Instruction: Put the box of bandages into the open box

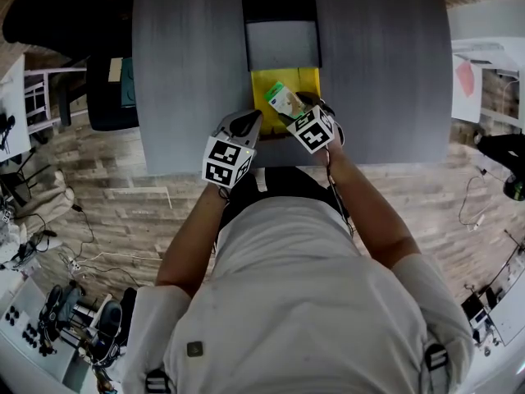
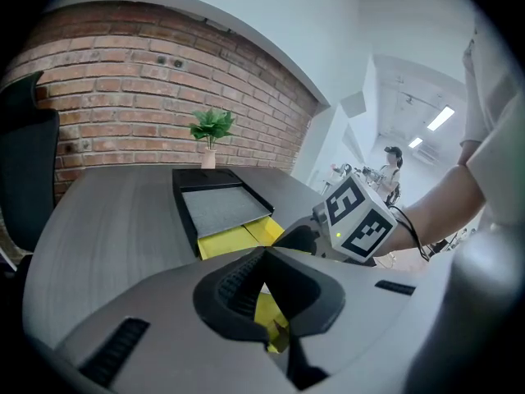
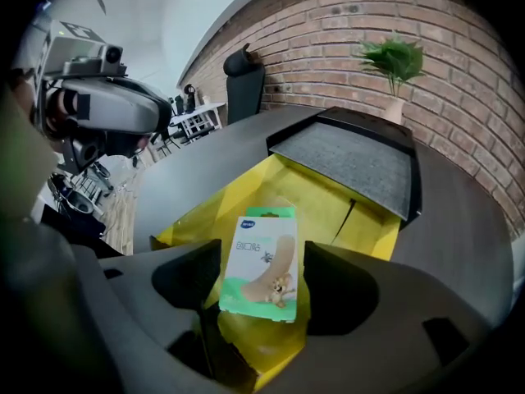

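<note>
The box of bandages point(image 1: 285, 101) point(image 3: 261, 265) is green and white with a plaster printed on it. My right gripper point(image 1: 292, 112) point(image 3: 261, 290) is shut on it and holds it tilted just above the near end of the open box point(image 1: 308, 80) point(image 3: 324, 203) point(image 2: 220, 241), whose inside is yellow. Its black lid with a grey lining point(image 1: 281, 43) point(image 3: 353, 162) point(image 2: 220, 207) lies folded back on the far side. My left gripper point(image 1: 249, 123) point(image 2: 264, 253) is shut at the open box's near left corner. Yellow card shows under its tips; whether they pinch it is unclear.
The open box sits on a grey table point(image 1: 189, 72), close to its near edge. A small potted plant point(image 2: 212, 128) point(image 3: 395, 60) stands at the far edge before a brick wall. A black chair point(image 1: 111, 89) point(image 3: 244, 76) is at the table's left. Cables lie on the wooden floor point(image 1: 74, 261).
</note>
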`<state>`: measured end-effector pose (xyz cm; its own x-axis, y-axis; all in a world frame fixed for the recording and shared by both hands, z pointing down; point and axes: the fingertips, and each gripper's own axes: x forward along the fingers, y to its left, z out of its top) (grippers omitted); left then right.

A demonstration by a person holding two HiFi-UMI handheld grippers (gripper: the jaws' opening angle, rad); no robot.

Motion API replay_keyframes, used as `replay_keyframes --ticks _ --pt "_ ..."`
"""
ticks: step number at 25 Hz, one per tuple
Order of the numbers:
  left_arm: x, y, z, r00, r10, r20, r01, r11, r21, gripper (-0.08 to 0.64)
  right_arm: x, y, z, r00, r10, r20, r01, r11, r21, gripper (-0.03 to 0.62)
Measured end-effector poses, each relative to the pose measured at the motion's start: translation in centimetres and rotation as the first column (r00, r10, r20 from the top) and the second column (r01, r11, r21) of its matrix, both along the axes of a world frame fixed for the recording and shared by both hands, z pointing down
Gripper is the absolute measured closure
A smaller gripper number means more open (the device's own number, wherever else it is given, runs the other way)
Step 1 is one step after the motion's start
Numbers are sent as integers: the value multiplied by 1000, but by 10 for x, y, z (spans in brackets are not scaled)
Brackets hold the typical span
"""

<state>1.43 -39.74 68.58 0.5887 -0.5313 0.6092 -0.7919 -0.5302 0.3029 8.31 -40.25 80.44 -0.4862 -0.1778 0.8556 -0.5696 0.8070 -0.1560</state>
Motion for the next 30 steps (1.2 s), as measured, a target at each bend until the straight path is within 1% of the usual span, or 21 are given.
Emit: replay_keyframes --ticks 6,11,14,16,18,22,26,30 --pt "-7 5 -7 1000 11 -1 -11 1000 10 545 3 2 -11 1000 29 1 -29 999 21 293" --pt "-7 7 -21 999 28 -16 -28 999 41 544 6 -3 -38 994 104 26 -106 989 99 295" --pt "-6 11 -41 998 54 -24 -52 995 83 543 6 -3 -65 987 147 65 -156 975 155 295" --pt "-6 13 -59 997 75 -28 -71 990 121 545 5 -2 -90 979 174 107 -192 962 195 312" --pt "-8 18 -79 995 94 -34 -88 984 158 545 1 1 -118 969 190 157 -224 945 240 391" --pt "-16 34 -122 991 128 -51 -113 967 226 545 -7 15 -177 952 200 230 -270 905 328 477" --pt "-25 54 -166 983 173 -68 -145 942 303 545 -23 39 -248 928 191 320 -317 855 410 528" --pt "-35 78 -201 974 209 -89 -163 915 368 543 -36 67 -300 904 182 388 -362 809 464 551"
